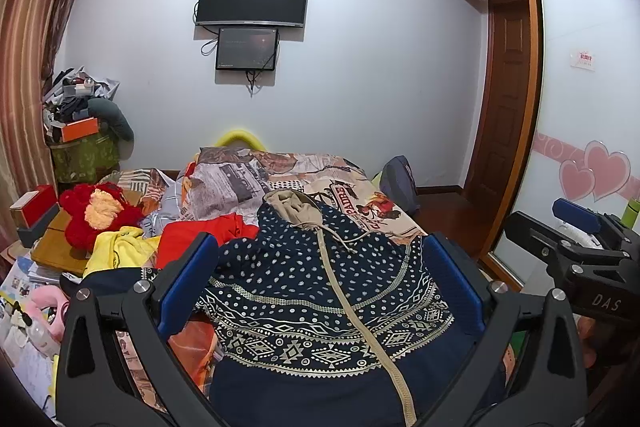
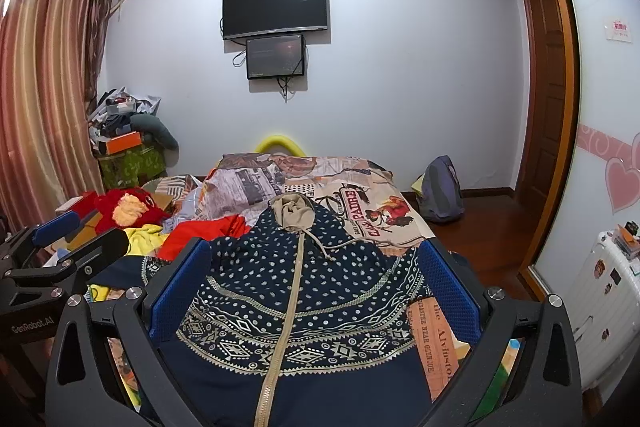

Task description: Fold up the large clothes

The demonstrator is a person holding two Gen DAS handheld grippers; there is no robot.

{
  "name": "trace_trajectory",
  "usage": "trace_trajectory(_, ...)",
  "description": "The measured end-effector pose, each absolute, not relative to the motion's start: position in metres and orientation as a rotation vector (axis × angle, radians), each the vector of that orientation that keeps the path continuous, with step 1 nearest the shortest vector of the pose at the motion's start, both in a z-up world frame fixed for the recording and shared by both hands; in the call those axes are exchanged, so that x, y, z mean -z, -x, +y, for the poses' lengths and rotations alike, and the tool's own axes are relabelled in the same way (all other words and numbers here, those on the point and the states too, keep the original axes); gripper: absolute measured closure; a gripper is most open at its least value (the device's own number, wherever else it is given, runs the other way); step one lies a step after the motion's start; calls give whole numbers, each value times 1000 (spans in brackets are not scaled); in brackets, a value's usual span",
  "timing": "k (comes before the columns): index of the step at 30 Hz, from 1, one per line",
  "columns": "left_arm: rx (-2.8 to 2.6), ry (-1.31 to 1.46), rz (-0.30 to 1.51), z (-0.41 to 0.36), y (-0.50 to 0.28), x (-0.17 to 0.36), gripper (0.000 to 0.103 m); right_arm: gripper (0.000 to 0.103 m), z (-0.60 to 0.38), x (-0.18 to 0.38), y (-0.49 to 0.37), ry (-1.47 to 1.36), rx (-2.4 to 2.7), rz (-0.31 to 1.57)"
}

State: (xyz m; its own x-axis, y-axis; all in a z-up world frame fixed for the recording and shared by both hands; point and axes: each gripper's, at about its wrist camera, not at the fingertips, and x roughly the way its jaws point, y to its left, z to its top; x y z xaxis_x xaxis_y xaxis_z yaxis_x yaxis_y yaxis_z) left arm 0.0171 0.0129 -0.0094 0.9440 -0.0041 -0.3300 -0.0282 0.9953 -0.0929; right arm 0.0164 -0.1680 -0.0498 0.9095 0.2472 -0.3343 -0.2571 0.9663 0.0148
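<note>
1. Bedroom, left wrist view: bed with a printed cover, TV on the far wall, wardrobe door at right. Navy patterned hoodie lies zip-up along the bed, hood toward the far end.
2. My left gripper is spread wide, nothing between the blue pads; it hovers over the hoodie's lower body. Right gripper shows at the right edge, also released as far as I can tell.
3. Step looks like the start: garment laid out, no fold made. I'd pinch the left hem or sleeve edge, single layer, and keep the zip straight as the centre line.
4. Red cloth and yellow cloth crowd the left side; don't snag them.
5. Right wrist view: same bed, hoodie centred under my right gripper, jaws apart, empty. Left gripper at the left edge.
6. Containers: green bin in the corner is heaped with boxes and clutter; contents too jumbled to list. Backpack on the floor, contents unseen.
</note>
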Motion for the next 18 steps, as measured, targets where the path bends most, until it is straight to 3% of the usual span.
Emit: trace_trajectory(18,-11,87,335,10,-20,8,0,0,-170,49,-16,19,-257,347)
